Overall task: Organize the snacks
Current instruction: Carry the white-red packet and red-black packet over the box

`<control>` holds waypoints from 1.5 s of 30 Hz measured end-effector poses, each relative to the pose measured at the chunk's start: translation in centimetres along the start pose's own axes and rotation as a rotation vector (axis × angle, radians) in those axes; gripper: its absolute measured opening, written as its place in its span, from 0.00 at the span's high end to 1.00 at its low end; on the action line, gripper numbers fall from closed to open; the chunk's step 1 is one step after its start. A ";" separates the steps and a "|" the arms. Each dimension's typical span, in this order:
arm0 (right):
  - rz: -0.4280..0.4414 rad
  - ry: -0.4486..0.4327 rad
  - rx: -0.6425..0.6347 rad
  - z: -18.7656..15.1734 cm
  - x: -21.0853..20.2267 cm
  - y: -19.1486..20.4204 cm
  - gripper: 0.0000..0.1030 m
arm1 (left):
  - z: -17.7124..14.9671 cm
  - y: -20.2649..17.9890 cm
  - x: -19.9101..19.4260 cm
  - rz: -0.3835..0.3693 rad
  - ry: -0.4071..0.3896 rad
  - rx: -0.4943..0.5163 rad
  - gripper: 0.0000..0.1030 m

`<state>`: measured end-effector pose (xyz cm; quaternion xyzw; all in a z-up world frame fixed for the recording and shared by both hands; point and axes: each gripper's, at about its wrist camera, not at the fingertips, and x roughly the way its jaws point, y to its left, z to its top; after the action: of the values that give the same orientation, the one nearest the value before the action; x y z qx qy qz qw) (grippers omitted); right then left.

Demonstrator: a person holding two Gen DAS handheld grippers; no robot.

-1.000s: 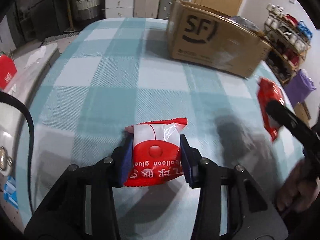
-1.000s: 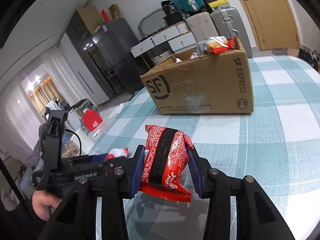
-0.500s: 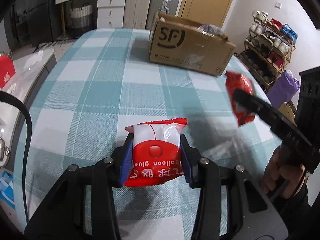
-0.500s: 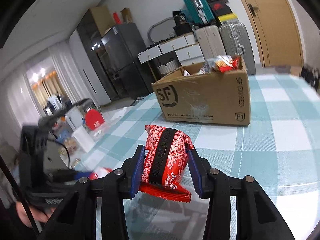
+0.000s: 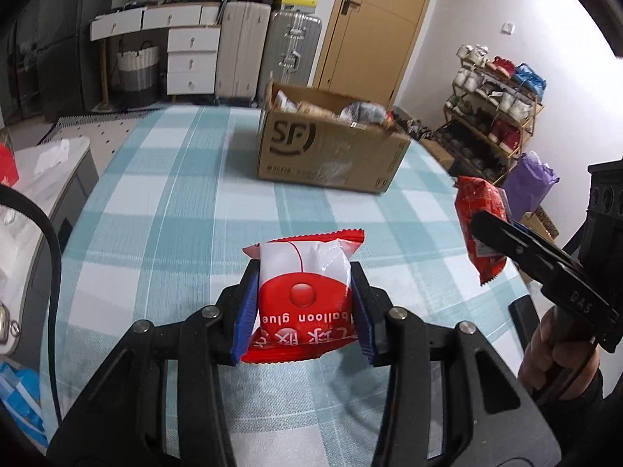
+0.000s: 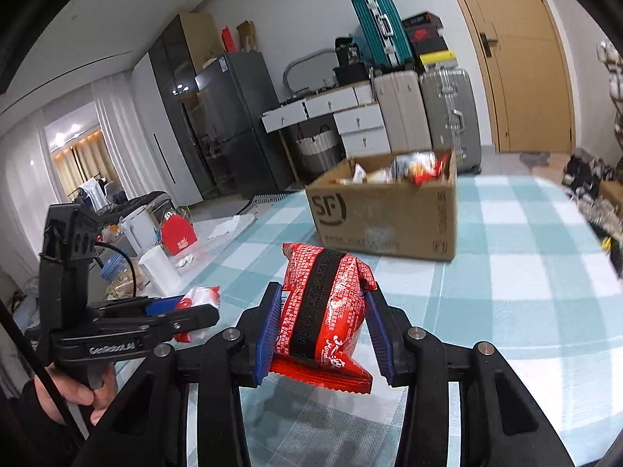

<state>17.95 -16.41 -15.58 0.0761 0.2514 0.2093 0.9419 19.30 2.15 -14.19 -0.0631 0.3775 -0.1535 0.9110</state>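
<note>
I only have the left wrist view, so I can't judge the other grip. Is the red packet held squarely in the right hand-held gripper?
Observer: Yes. Both blue pads of the right hand-held gripper press the red packet.
Operator: Any marking on its front?
Observer: A black band runs down it.
Operator: Anything red in the cardboard box?
Observer: Yes, red packets show at the rim of the cardboard box.

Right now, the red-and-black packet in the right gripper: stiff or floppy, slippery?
Probably soft: the red-and-black packet looks puffed and creased between the right gripper pads, so it likely gives rather than resists. Its glossy film suggests it may slip. It seems light, since its crimped bottom edge hangs unsupported without dragging the pack down.
</note>
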 end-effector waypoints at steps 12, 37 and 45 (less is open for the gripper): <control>0.034 -0.052 0.051 5.8 -4.5 1.3 0.59 | 6.9 -1.1 -3.8 -0.093 -0.060 0.042 0.61; 0.002 -0.021 -0.083 21.7 0.1 0.2 0.59 | 25.3 -4.4 3.3 -0.067 -0.012 0.088 0.61; -0.085 0.004 -0.014 25.1 4.2 -4.2 0.59 | 28.5 -4.2 10.0 -0.041 0.048 0.068 0.61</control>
<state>35.48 -19.32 3.18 0.0582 0.2550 0.1711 0.9499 45.19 -5.12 0.24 -0.0362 0.3925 -0.1861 0.9000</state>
